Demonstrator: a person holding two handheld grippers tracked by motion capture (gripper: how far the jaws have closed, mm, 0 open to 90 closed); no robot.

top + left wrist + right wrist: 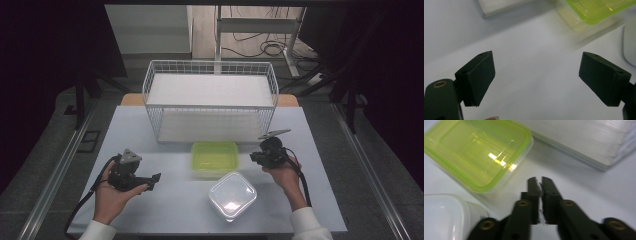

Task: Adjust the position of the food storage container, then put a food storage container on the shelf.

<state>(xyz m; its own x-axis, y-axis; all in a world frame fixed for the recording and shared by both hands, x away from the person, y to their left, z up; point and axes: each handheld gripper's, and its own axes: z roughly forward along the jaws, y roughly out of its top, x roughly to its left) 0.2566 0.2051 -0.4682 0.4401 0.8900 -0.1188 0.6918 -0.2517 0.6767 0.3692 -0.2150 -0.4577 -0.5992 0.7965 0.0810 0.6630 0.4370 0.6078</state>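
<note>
A green-lidded clear container point(215, 156) sits at mid-table, in front of the white wire basket point(210, 64). A clear container with a whitish lid point(232, 195) lies nearer me. My left gripper point(155, 179) rests low at the left, its jaws pointing right and standing wide open over bare table point(536, 77). My right gripper point(255, 157) hovers just right of the green-lidded container point(476, 152). Its jaws point(539, 181) stand almost together with only a thin slit between them, and they hold nothing. The whitish lid point(444, 215) shows at the lower left of the right gripper view.
The basket holds white boards point(584, 140) and takes up the back of the pale table point(150, 135). A metal frame and cables point(270, 47) are on the floor beyond. Dark curtains flank both sides.
</note>
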